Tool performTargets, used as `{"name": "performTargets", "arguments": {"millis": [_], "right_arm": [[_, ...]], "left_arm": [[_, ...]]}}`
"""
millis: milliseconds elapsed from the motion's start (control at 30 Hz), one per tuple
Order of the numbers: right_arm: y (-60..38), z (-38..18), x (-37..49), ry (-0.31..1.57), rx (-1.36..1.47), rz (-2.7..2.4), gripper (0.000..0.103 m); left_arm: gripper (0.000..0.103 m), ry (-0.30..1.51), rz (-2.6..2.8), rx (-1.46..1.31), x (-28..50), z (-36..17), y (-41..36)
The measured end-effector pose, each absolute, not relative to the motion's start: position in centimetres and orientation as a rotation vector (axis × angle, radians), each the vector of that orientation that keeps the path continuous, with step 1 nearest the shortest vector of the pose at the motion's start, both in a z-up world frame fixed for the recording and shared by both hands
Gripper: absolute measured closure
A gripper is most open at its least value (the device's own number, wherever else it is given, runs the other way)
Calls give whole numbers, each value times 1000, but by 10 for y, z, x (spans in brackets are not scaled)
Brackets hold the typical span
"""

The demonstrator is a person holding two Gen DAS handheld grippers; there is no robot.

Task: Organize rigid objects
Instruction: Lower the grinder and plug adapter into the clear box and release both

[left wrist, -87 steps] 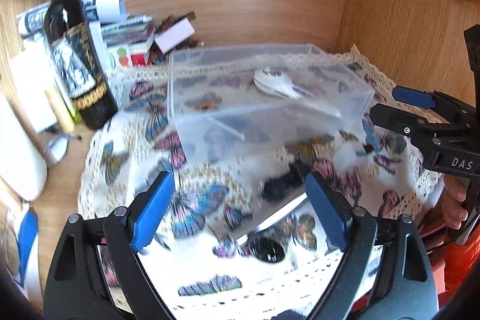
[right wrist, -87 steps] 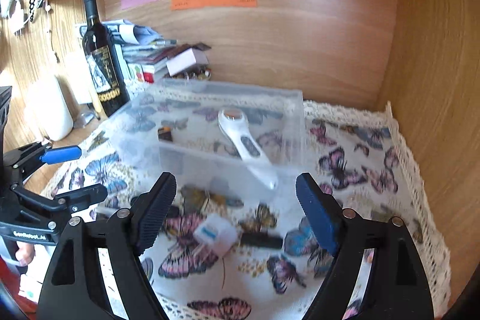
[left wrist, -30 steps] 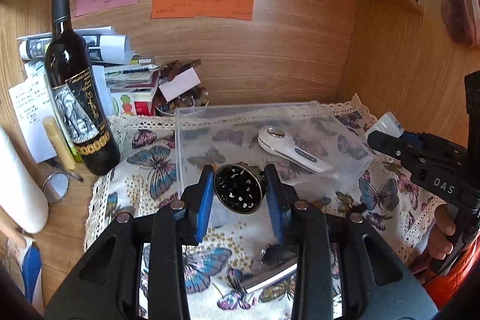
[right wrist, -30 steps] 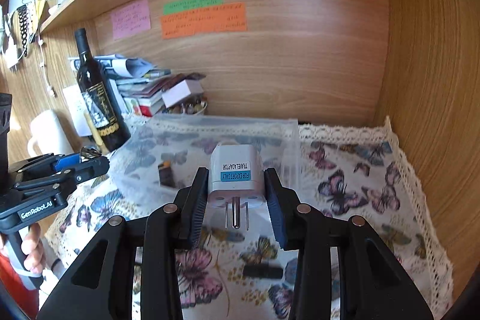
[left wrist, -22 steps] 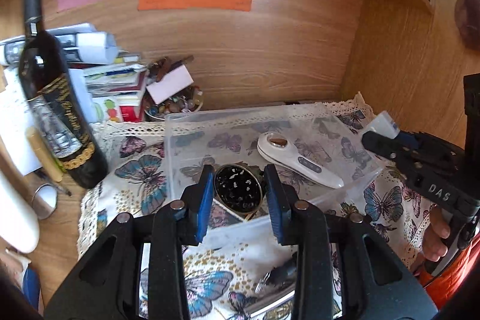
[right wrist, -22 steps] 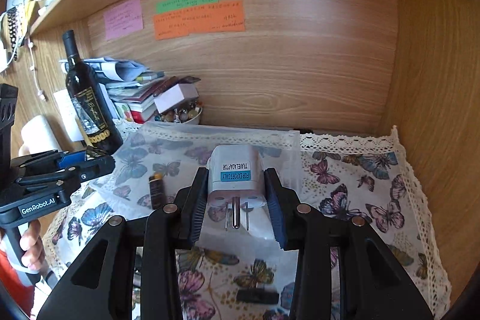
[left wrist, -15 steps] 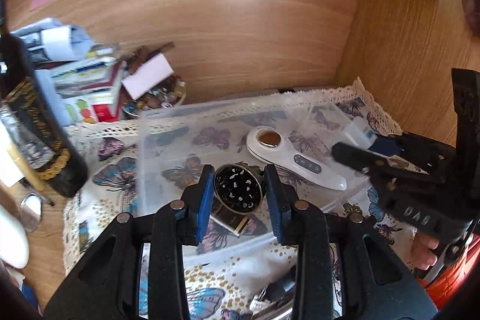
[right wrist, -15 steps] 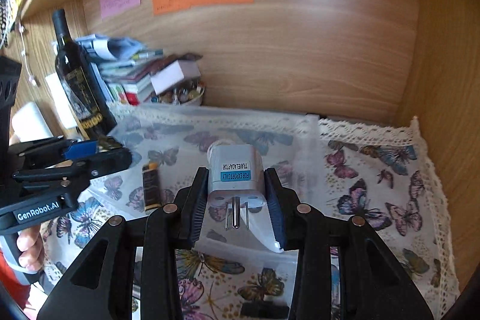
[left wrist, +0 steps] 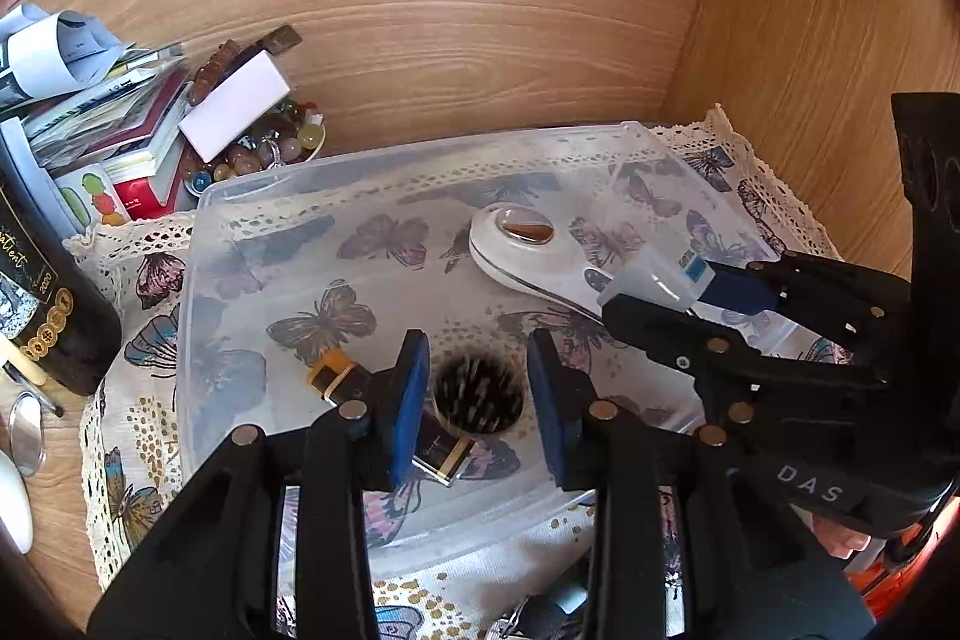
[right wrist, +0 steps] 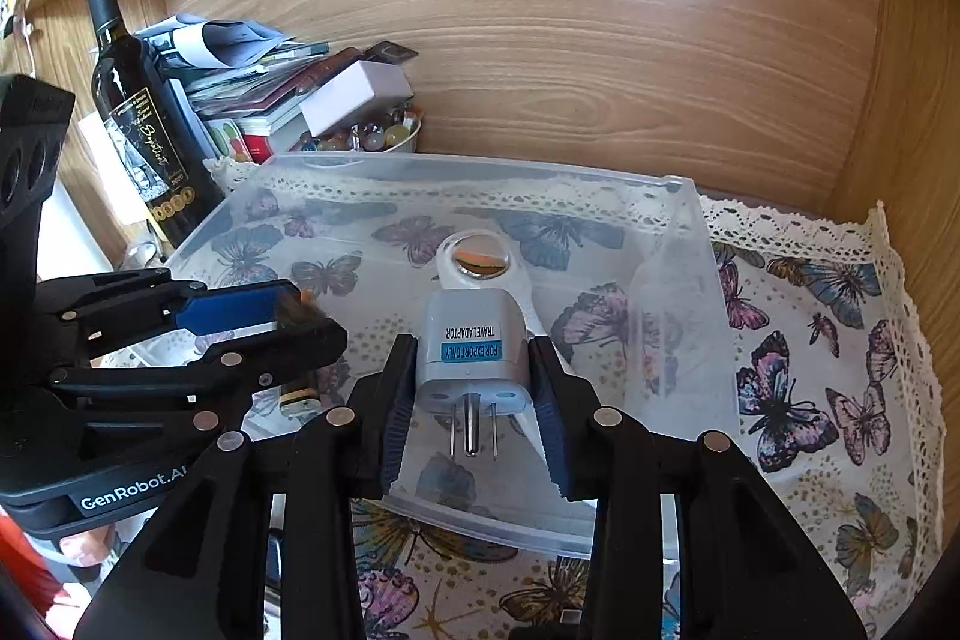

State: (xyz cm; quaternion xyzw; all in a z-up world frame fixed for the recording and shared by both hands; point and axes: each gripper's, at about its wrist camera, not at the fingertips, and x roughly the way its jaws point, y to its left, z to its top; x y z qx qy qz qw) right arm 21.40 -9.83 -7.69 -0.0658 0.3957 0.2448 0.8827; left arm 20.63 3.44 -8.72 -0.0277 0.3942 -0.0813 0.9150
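Note:
A clear plastic bin (left wrist: pixel 198 316) (right wrist: pixel 714 316) stands on a butterfly cloth. Inside lie a white handheld device (left wrist: pixel 522 250) (right wrist: pixel 480 262) and a black-and-gold lighter (left wrist: pixel 336 376). My left gripper (left wrist: pixel 477 388) hangs over the bin with its jaws parted. A round black glittery object (left wrist: pixel 477 395) shows blurred between them, free of the pads. My right gripper (right wrist: pixel 474 394) is shut on a white travel adapter (right wrist: pixel 471 346) and holds it above the bin's front part. The adapter also shows in the left wrist view (left wrist: pixel 654 280).
A dark wine bottle (right wrist: pixel 141 123) stands left of the bin. Stacked books and papers (right wrist: pixel 264 93) and a bowl of beads (right wrist: pixel 360 138) sit behind it. Wooden walls close the back and right. Small dark items (left wrist: pixel 540 616) lie on the cloth before the bin.
Both grippers moved forward over the bin. My left gripper opened and let go of the round black object, which now blurs between the jaws. The right gripper still holds the adapter.

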Motion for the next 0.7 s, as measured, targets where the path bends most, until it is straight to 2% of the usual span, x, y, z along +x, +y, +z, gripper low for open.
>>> {"name": "performTargets", "arguments": {"millis": [167, 267, 433, 500, 700], "right_arm": [[-99, -73, 209, 815, -147, 504, 68], [-102, -67, 203, 796, -146, 497, 64], [-112, -52, 190, 742, -135, 475, 54], [-118, -45, 183, 715, -130, 464, 44], [-136, -28, 165, 660, -111, 435, 31]], "left_arm": [[67, 804, -162, -52, 202, -83, 34], [59, 786, -155, -48, 196, -78, 34], [37, 740, -135, -53, 181, -64, 36], [33, 719, -123, -55, 175, -58, 37], [13, 665, -89, -70, 152, -41, 44]]}}
